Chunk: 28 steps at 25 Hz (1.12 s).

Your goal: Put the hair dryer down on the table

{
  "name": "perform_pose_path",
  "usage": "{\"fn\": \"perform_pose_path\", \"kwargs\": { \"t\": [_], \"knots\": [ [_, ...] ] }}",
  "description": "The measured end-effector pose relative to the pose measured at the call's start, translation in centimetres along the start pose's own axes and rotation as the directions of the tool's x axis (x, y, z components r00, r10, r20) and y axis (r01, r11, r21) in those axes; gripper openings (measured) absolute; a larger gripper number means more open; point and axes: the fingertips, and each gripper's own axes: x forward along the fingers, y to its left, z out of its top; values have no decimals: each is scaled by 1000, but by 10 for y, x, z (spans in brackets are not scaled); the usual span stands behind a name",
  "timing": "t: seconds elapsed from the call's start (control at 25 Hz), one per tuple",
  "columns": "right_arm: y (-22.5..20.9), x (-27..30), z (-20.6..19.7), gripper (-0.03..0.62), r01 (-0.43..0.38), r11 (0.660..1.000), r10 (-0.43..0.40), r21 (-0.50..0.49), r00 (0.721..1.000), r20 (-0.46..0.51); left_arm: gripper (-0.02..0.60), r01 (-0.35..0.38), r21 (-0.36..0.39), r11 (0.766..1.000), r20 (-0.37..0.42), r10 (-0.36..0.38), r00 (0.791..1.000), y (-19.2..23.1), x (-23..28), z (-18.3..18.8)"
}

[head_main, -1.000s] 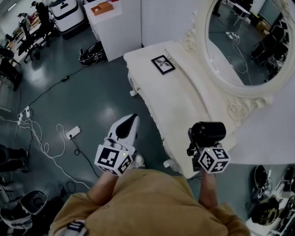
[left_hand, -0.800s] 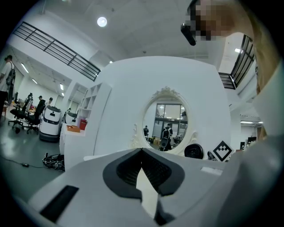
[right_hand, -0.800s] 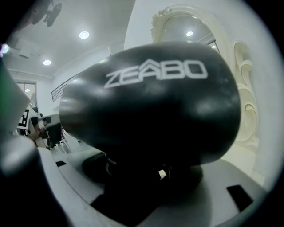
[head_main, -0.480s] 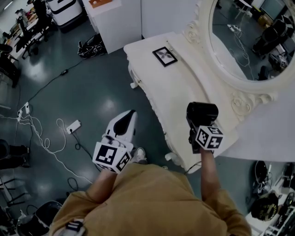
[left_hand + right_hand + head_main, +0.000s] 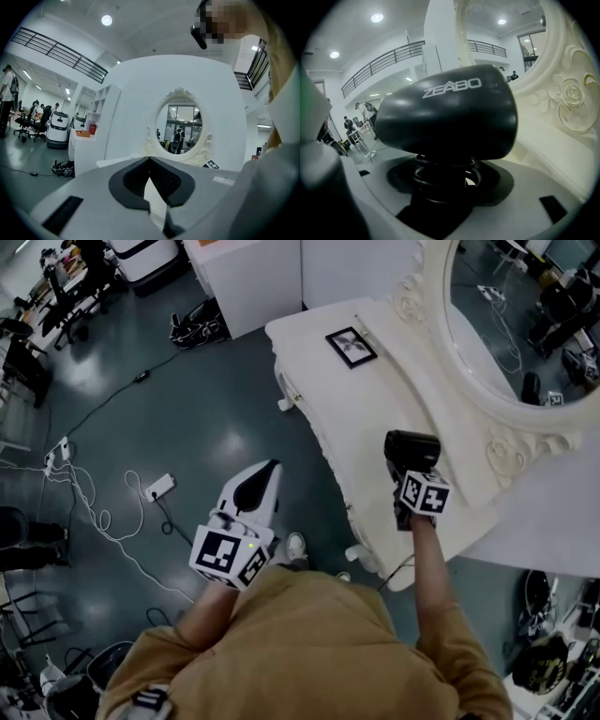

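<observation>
Glossy dark floor [image 5: 187, 418] is seen to the left of the white table [image 5: 375, 418], and loose cables [image 5: 89, 521] are strewn over it well away from the table's left edge. Nearer that edge, but off the table and over the floor, the left gripper [image 5: 270, 470] is held; its jaws are closed tip to tip and nothing is caught between them. On the table's far end a small frame [image 5: 352, 347] is laid flat, well apart from everything else. Over the table's near end, toward its right side, the black dryer [image 5: 411, 448] is carried by the right gripper [image 5: 412, 476], whose jaws are clamped on the handle, where a coiled cord [image 5: 446, 174] is wound just below the barrel. The handle is run along the jaws, so the barrel is set crosswise to them, with its long axis roughly level. Along the table's right side the oval mirror [image 5: 525, 324] is stood, its carved rim near the dryer. The coming move is judged to turn on one relation: bare tabletop lies directly beneath the dryer, so little more than a descent is called for, and the right gripper is the one placed for it, the left being well off the table. Whether the dryer is already touching the top cannot be told. A tilt onto the barrel's side would probably be needed so that it is left lying steady.
</observation>
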Motion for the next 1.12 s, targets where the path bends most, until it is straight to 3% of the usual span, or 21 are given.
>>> {"fn": "perform_pose_path", "kwargs": {
  "t": [0.52, 1.12],
  "knots": [
    [-26, 63, -18, 305, 81, 997, -79, 12, 990, -114, 3, -17, 4, 1000, -35, 17, 999, 19, -6, -12],
    [-35, 101, -19, 305, 106, 994, -104, 2, 977, -188, 3, -28, 1, 1000, -49, 28, 998, 38, -2, -15]
  ]
}}
